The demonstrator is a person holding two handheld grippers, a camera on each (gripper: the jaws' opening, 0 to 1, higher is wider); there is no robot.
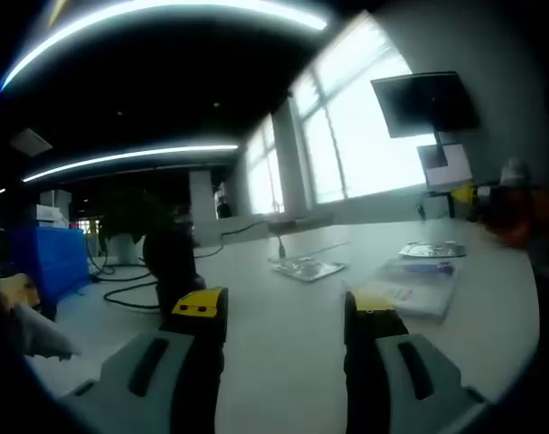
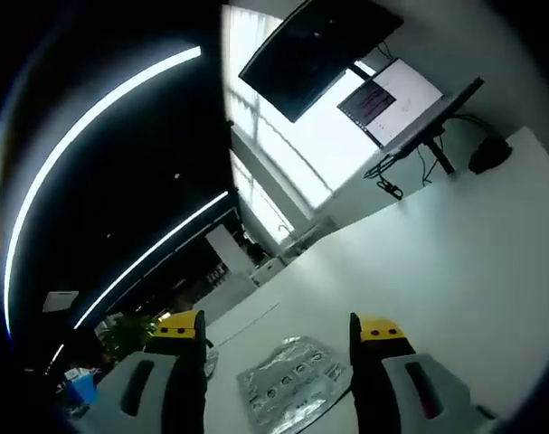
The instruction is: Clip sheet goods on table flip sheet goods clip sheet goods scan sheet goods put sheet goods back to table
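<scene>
Left gripper view, left to right: blue bins (image 1: 52, 258) at mid-left, dark chair (image 1: 172, 262) behind the table edge. Left gripper (image 1: 285, 318) low centre, jaws spread wide, nothing between them, hovering over bare white table (image 1: 283, 362). Silver sheet goods (image 1: 307, 268) at frame centre, flat, beyond the jaw tips. More packets (image 1: 417, 287) centre-right, a round-printed one (image 1: 431, 249) above them. Monitor (image 1: 425, 102) upper right.

Right gripper view: right gripper (image 2: 279, 339) bottom centre, jaws spread, empty. Crinkled silver sheet pack (image 2: 290, 380) lying flat on the table, framed between the jaws at bottom centre, looks just ahead of the tips, not touched. Two screens (image 2: 346, 68) upper right, cables and a dark mouse-like item (image 2: 489, 154) far right.

Judged step: first clip, not yet made. Best done with the right gripper, already lined up. Lower until one jaw can slide under the near edge, since a flat pack gives little to bite. Aim for the seam or border, not the centre. Close gently and confirm a pinch before lifting. Risk: pack skidding on the smooth table; approach shallow, steady with the left if needed.
</scene>
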